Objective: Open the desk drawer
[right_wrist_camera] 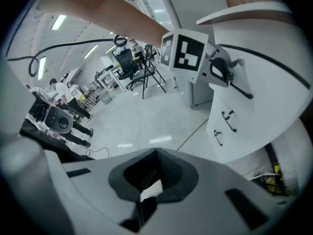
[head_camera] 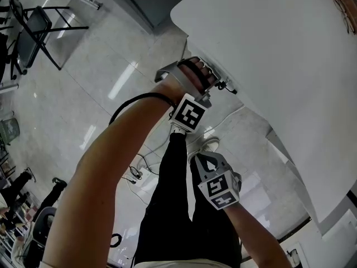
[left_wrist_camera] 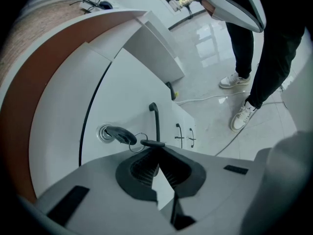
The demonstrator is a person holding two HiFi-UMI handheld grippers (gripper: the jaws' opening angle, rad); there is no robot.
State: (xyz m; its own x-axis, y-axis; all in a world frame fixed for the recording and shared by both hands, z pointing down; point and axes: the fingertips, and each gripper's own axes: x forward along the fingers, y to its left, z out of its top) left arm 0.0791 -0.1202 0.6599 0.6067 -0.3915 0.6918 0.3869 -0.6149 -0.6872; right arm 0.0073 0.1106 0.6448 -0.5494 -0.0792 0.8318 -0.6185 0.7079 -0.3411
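Head view: a white desk (head_camera: 290, 66) fills the right side. The left gripper (head_camera: 215, 81) reaches to the desk's front face, just under the top. The right gripper (head_camera: 207, 162) hangs lower, beside the person's legs and well apart from the desk. It is probably out of the way because one tool is enough for this pull.

Left gripper view: the jaws are closed on the lower end of a thin black handle (left_wrist_camera: 155, 124), which stands on the white drawer (left_wrist_camera: 127, 97) front. A key (left_wrist_camera: 120, 135) sits in a lock just beside the handle. The drawer front looks flush with the desk, so it seems not yet pulled open.

Right gripper view: the jaws are together with nothing between them. The camera looks at the desk front from the side.
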